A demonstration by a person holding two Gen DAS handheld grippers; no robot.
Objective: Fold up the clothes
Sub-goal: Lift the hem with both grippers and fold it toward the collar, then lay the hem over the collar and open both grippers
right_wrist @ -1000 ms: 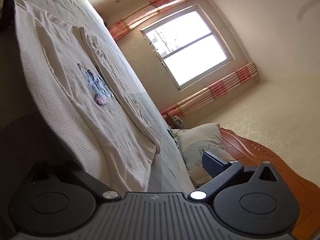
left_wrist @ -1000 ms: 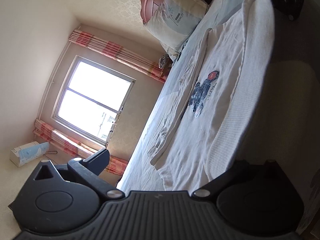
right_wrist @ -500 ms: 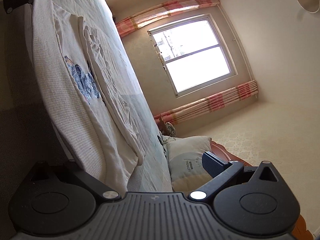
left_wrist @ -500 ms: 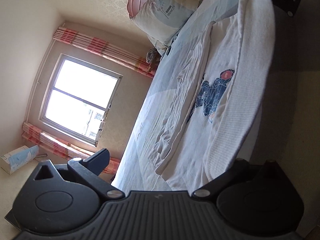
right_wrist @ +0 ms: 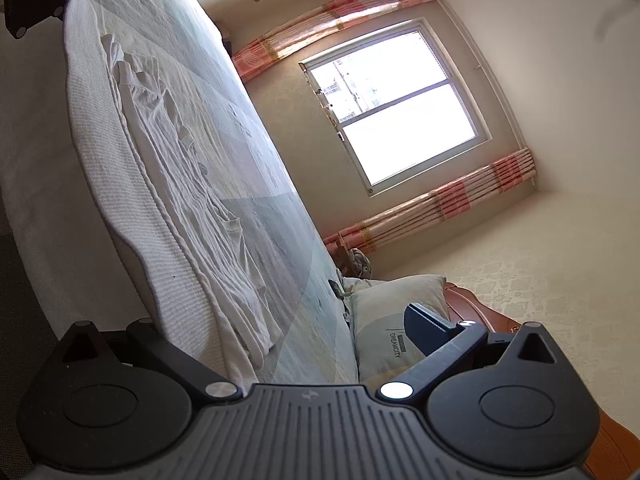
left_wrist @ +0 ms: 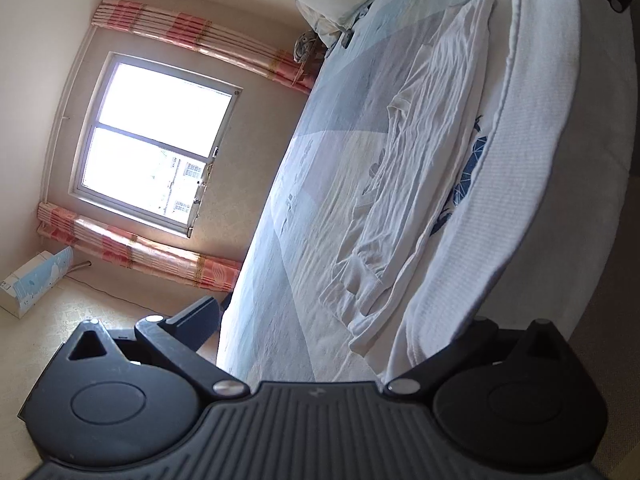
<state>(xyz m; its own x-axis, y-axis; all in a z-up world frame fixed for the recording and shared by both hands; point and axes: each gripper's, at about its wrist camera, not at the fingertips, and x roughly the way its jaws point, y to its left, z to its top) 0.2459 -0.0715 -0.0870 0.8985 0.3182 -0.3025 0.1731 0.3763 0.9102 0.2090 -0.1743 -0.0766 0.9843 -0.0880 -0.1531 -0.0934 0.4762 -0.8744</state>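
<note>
Shirt: one white shirt lies on the bed, along the near edge, with a blue print peeking out from under a lifted fold.
Progress: my read is early-to-middle; the near long side looks turned up and over toward the middle, yet the cloth is wrinkled and long, and the hem end is loose.
Left to do: by my judgement, laying that side flat, folding the far side, then halving the length.
Left tool: fingers spread wide, one out over the floor side, the other at the mattress edge; whether it pinches cloth, I cannot tell.
Right tool: fingers also wide apart, one by the pillow, the other low at the bed's side; grip on cloth not visible, cannot tell.
Count, clothes: one shirt.
Count, tools: two, one at each end of the shirt.
Count, other: one pillow, one window, one box on the floor.
</note>
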